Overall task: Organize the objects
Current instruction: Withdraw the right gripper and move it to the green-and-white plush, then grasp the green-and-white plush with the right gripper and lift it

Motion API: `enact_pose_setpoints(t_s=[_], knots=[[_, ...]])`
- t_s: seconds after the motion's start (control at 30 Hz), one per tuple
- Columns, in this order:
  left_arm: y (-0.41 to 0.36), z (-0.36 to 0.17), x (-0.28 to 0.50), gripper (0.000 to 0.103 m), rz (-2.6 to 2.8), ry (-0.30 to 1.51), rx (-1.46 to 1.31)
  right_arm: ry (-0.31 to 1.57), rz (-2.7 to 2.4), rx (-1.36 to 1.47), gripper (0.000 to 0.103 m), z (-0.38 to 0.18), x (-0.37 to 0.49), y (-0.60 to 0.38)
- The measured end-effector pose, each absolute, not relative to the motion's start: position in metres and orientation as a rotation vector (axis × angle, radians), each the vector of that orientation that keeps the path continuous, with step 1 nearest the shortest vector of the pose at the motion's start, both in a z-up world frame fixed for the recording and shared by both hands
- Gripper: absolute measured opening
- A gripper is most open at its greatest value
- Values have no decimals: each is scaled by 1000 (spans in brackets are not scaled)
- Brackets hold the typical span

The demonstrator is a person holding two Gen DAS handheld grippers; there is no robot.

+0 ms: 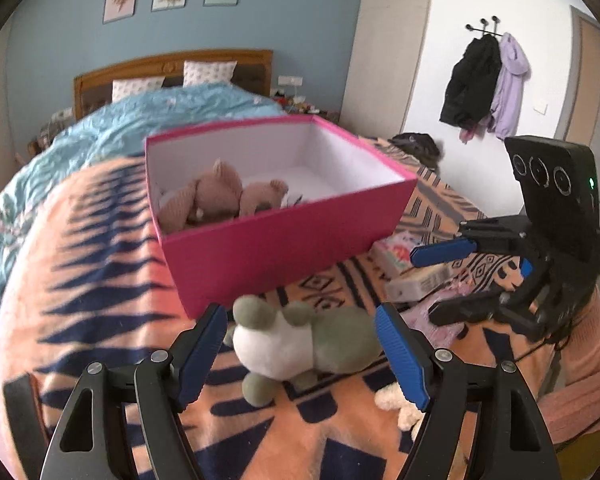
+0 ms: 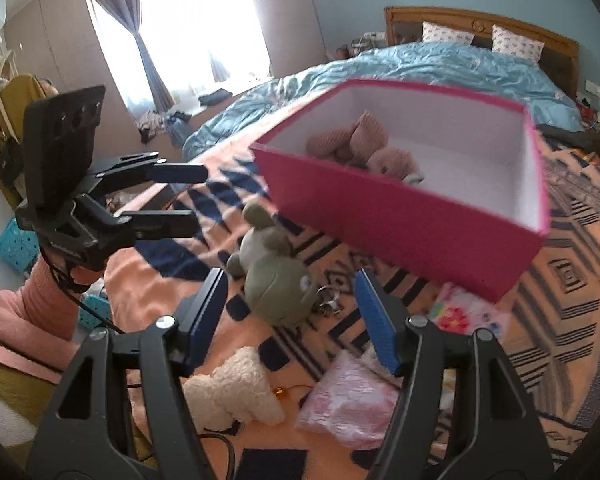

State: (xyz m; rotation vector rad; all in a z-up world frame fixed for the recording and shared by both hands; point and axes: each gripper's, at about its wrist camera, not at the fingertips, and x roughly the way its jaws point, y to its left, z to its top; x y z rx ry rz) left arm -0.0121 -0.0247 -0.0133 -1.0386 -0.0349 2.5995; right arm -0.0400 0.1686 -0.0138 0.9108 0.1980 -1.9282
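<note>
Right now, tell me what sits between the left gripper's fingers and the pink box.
The grey-and-white plush toy lies on the blanket between the open left gripper and the pink box, shown in the left wrist view.

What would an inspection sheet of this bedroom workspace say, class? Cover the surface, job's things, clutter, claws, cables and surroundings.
Surface: patterned orange blanket over the bed.
Job's things: pink box holding brown plush toys; grey-green plush beside the box; white plush nearer.
Clutter: pink packets on the blanket.
Claws: left claw open around the grey-green plush; right claw open, empty.
Cables: black cable below the left claw.
Surroundings: headboard, hung coats, curtained window.
</note>
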Motion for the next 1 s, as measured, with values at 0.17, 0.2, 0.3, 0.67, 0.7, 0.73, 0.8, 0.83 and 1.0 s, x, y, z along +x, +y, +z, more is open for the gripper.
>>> enact_pose_setpoints(t_s=[0.17,0.2,0.3,0.67,0.7,0.73,0.8,0.83,1.0], knots=[[-34,-34,-20,78,2590,-93,-1109,217,-1890,983,67,-42,-41,145],[-37,-37,-22,78,2587,-110,-1122,221,-1883,992,67,-46,-41,141],[-41,-46,-26,78,2575,-142,-1145,221,-1870,1017,67,-58,-40,130],[-37,-66,-40,76,2510,-175,-1197,213,-1935,1027,56,-69,-51,128],[-36,-66,-41,75,2505,-175,-1198,212,-1945,1020,56,-68,-52,129],[-35,-66,-41,74,2498,-176,-1198,214,-1949,1017,55,-68,-52,129],[-34,-67,-42,72,2484,-177,-1197,194,-1958,1011,52,-64,-54,133],[-33,-68,-42,71,2477,-177,-1199,189,-1965,1009,51,-63,-56,134],[-30,-73,-49,58,2473,-162,-1233,103,-1968,1045,51,-63,-66,143]])
